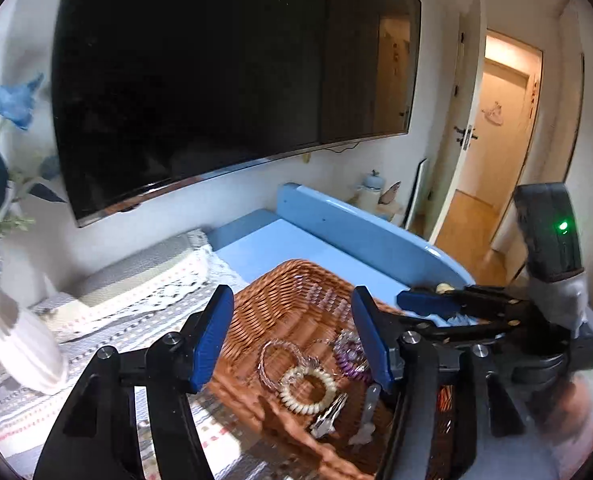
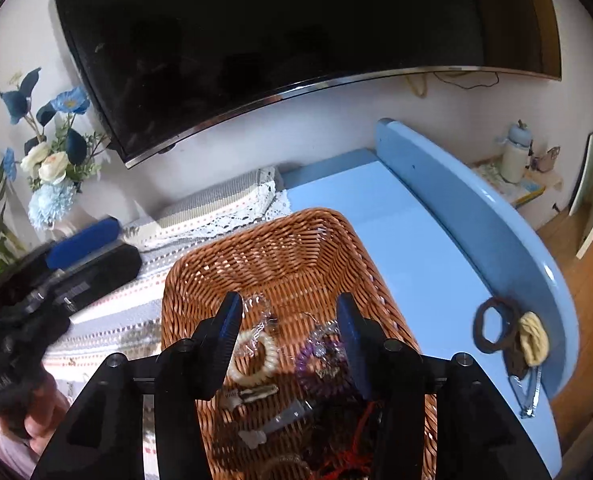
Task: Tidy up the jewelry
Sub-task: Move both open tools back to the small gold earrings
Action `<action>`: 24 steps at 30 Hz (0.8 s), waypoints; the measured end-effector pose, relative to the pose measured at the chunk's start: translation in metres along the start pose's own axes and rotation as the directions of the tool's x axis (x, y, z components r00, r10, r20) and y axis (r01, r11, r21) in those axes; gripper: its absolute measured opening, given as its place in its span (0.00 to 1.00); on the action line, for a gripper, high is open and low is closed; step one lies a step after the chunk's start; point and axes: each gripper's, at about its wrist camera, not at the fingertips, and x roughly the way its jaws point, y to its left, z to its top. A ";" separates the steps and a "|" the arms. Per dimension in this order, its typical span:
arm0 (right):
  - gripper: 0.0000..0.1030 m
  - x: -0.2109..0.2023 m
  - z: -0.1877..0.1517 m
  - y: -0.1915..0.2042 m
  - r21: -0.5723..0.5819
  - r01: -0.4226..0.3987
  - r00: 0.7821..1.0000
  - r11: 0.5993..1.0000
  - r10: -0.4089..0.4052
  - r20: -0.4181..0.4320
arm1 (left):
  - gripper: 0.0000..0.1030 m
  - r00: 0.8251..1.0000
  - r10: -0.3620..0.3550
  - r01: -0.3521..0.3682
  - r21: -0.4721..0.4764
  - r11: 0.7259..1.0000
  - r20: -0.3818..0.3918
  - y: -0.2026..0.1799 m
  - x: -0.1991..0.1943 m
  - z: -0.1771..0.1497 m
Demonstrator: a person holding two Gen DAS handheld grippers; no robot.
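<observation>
Left gripper (image 1: pixel 292 340): jaws spread wide, nothing between the pads. Right gripper (image 2: pixel 290 340): jaws spread wide, nothing held. The grippers sit side by side, both angled downward.

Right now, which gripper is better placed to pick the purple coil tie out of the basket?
Right, probably. The right gripper is open over the basket with the purple coil tie just inside its right finger. The left gripper, also open, frames the cream coil tie instead.
</observation>
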 end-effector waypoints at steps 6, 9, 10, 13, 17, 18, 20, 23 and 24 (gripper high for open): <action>0.49 -0.026 -0.010 0.015 -0.029 -0.002 1.000 1.000 0.002 0.024 | 0.60 1.000 0.006 -0.007 -0.058 0.998 -0.003 0.013 -0.031 -0.014; 0.50 -0.037 -0.018 0.034 -0.077 0.035 0.999 0.996 -0.032 0.039 | 0.60 1.000 0.006 -0.005 -0.093 0.996 0.003 0.025 -0.054 -0.025; 0.50 -0.040 -0.021 0.039 -0.086 0.038 0.999 0.996 -0.035 0.041 | 0.60 1.000 0.007 -0.006 -0.103 0.995 0.003 0.029 -0.062 -0.029; 0.53 -0.047 -0.032 0.057 -0.110 0.050 0.998 0.993 -0.046 0.040 | 0.60 0.999 0.033 -0.033 -0.138 0.990 0.002 0.045 -0.088 -0.049; 0.54 -0.049 -0.049 0.083 -0.160 0.144 0.989 0.977 -0.135 0.062 | 0.60 0.995 0.098 -0.096 -0.182 0.979 0.003 0.066 -0.123 -0.079; 0.54 -0.049 -0.053 0.090 -0.174 0.157 0.987 0.972 -0.147 0.067 | 0.60 0.993 0.119 -0.117 -0.199 0.973 0.000 0.074 -0.133 -0.087; 0.54 -0.050 -0.059 0.105 -0.201 0.187 0.982 0.962 -0.174 0.080 | 0.60 0.987 0.163 -0.161 -0.226 0.961 -0.010 0.087 -0.148 -0.101; 0.55 -0.052 -0.066 0.124 -0.223 0.229 0.972 0.948 -0.210 0.106 | 0.60 0.952 0.304 -0.300 -0.244 0.922 -0.021 0.106 -0.172 -0.124; 0.55 -0.052 -0.067 0.129 -0.227 0.223 0.973 0.948 -0.204 0.106 | 0.60 0.944 0.330 -0.325 -0.255 0.911 -0.025 0.111 -0.179 -0.131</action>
